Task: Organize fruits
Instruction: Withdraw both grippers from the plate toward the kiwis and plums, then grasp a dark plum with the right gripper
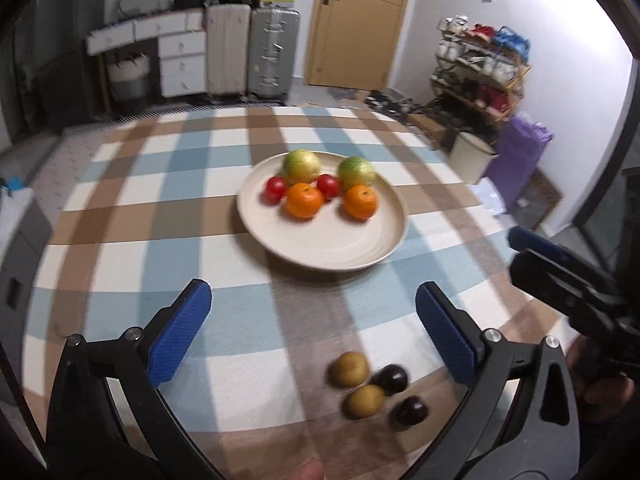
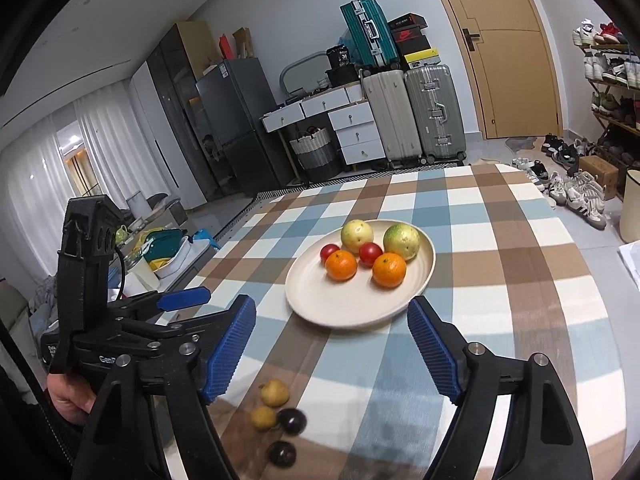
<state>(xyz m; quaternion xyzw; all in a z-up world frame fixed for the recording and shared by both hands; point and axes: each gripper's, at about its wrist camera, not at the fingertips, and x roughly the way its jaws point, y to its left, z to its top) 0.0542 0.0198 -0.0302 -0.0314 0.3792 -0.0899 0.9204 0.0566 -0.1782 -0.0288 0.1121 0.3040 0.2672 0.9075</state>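
Six fruits sit on the cream plate (image 2: 360, 312): two green-yellow ones (image 2: 401, 241) at the back, two small red ones (image 2: 370, 253) between, two oranges (image 2: 389, 269) in front, all beyond both hand-held grippers. Nearer, on the checked worktop (image 2: 500, 280), two yellow-brown fruits (image 1: 349, 369) and two dark ones (image 1: 393, 377) lie clustered just under the left hand-held gripper (image 1: 314, 334), jaws spread wide, gripping nothing. The right hand-held gripper (image 2: 332, 350) is parted too, empty, plate ahead.
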